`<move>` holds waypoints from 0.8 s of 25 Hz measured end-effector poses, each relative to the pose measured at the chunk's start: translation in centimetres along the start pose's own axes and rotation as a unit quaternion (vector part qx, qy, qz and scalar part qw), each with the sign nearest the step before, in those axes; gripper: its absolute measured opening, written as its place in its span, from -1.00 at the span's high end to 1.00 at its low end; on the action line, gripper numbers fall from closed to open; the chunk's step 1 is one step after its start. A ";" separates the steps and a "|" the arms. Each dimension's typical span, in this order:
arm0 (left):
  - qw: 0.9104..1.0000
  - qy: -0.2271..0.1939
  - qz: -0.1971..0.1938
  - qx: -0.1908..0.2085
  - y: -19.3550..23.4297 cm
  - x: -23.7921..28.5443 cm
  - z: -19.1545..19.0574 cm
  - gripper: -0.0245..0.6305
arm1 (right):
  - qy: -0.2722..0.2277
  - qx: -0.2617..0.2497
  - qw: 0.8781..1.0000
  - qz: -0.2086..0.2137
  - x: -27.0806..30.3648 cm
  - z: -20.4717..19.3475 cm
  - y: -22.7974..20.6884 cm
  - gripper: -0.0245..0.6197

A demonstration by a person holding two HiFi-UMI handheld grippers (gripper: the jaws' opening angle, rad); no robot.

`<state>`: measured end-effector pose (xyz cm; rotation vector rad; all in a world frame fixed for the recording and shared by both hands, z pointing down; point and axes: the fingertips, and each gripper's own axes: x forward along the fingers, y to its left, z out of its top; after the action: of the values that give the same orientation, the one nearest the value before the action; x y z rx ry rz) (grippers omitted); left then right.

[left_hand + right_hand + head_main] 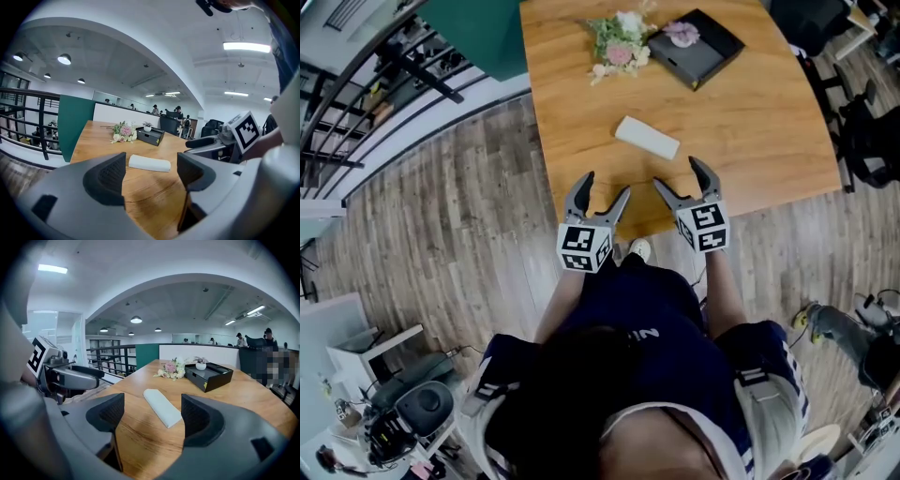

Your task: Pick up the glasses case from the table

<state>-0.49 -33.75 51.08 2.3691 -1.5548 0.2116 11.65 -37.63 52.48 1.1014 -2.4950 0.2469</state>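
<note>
The glasses case [647, 137] is a pale, flat oblong lying on the wooden table [769, 122], a little ahead of both grippers. My left gripper [605, 186] hovers over the table's near edge, open and empty. My right gripper [682, 175] stands beside it, also open with nothing between its jaws. In the left gripper view the case [149, 162] lies beyond the gap between the pads, and the right gripper [206, 143] shows at the right. From the right gripper view the case [162, 407] lies ahead between the jaws, apart from them.
A black tray [695, 47] with a small pink item sits at the table's far side, next to a bunch of flowers [620, 42]. A railing [366, 94] runs along the left. Chairs [867, 131] stand to the right of the table.
</note>
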 end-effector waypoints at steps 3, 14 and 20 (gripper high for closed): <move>1.000 -0.002 0.000 -0.001 1.0 0.2 0.3 -0.11 | 0.011 -0.029 0.999 0.023 2.0 1.4 -0.4 -0.22; 1.000 0.006 0.008 0.004 5.6 -0.1 0.7 -0.10 | 0.120 -0.097 0.983 0.103 11.0 1.8 -1.2 -0.31; 1.000 0.013 0.016 0.008 7.1 -0.7 0.9 -0.10 | 0.186 -0.121 0.965 0.139 15.0 -0.1 -0.9 -0.34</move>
<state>-7.31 -36.09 51.20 2.3461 -1.5845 0.2622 3.21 -48.25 58.97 0.5475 -2.2559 0.1984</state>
